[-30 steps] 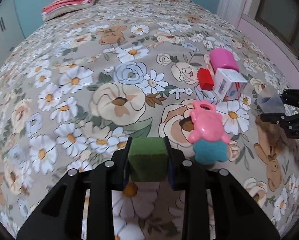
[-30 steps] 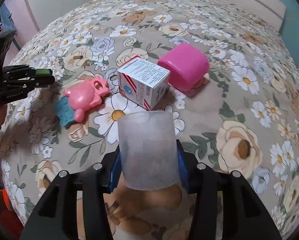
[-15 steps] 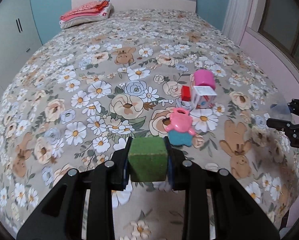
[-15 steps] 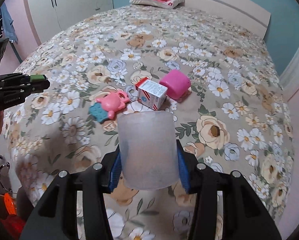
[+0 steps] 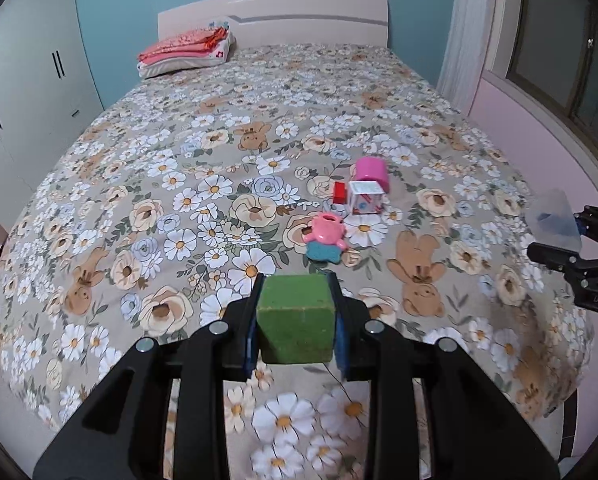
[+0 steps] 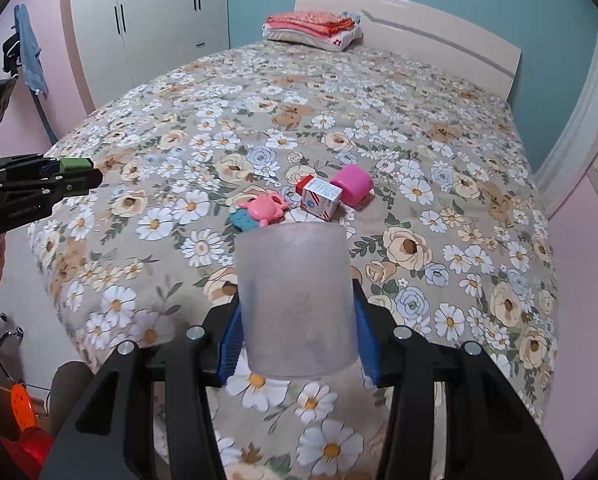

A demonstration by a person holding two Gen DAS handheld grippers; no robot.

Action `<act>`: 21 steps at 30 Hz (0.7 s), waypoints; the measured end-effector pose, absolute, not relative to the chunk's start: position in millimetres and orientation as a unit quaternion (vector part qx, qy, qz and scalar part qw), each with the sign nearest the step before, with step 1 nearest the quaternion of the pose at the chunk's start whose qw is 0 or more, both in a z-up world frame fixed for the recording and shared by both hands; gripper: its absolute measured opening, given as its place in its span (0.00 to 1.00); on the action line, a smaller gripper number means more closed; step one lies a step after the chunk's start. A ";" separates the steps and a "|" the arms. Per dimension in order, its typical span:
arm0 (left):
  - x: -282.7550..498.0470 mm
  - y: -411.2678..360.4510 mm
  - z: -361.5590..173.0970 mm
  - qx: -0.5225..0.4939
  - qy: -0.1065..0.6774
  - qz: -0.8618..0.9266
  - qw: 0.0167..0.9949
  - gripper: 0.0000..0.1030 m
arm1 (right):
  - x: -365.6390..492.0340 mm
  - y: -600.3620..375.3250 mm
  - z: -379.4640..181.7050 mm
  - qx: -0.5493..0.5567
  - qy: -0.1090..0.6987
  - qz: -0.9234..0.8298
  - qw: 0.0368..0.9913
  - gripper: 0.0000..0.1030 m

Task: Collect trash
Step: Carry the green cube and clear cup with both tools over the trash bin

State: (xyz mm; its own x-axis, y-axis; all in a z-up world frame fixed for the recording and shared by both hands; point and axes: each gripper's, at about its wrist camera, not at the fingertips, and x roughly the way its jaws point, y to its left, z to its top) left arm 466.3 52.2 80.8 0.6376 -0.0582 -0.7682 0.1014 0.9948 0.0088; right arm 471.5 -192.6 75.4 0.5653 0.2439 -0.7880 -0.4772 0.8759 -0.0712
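My left gripper is shut on a green foam block, held above the near end of the flowered bed. In the right wrist view the same block shows at the far left in that gripper. My right gripper is shut on a frosted plastic cup; the cup also appears at the right edge of the left wrist view. On the bedspread lie a pink toy on a teal piece, a white carton, a small red box and a magenta cup.
The bed has a white headboard and folded bedding at the far end. A white wardrobe stands left, a curtain and window right. An orange object sits on the floor at the lower left.
Both grippers have risen and pulled back from the bed with the green block and the cup still held. The items on the bedspread now look smaller and farther away.
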 end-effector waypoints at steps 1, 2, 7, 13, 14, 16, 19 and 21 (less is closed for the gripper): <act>457.4 50.9 87.0 0.025 0.420 -0.043 0.906 0.29 | 465.2 -192.9 80.1 -0.140 0.414 0.206 0.875 0.49; 446.7 48.8 94.1 0.025 0.416 -0.042 0.908 0.29 | 456.9 -192.7 86.1 -0.142 0.409 0.206 0.878 0.49; 405.9 42.7 118.0 0.022 0.403 -0.043 0.914 0.29 | 415.1 -191.1 113.8 -0.143 0.386 0.208 0.887 0.49; 355.5 37.1 138.1 0.022 0.392 -0.048 0.919 0.29 | 363.7 -189.0 134.9 -0.142 0.367 0.217 0.893 0.49; 345.2 35.5 140.8 0.022 0.392 -0.056 0.918 0.29 | 356.1 -188.3 136.9 -0.144 0.364 0.220 0.894 0.49; 329.2 33.0 143.0 0.022 0.394 -0.063 0.917 0.29 | 339.0 -186.3 140.0 -0.147 0.359 0.224 0.894 0.49; 303.3 30.3 141.7 0.027 0.390 -0.070 0.918 0.29 | 312.3 -181.5 140.5 -0.156 0.351 0.238 0.892 0.49; 287.5 29.2 137.7 0.028 0.389 -0.077 0.917 0.29 | 293.2 -177.4 136.2 -0.161 0.347 0.251 0.890 0.49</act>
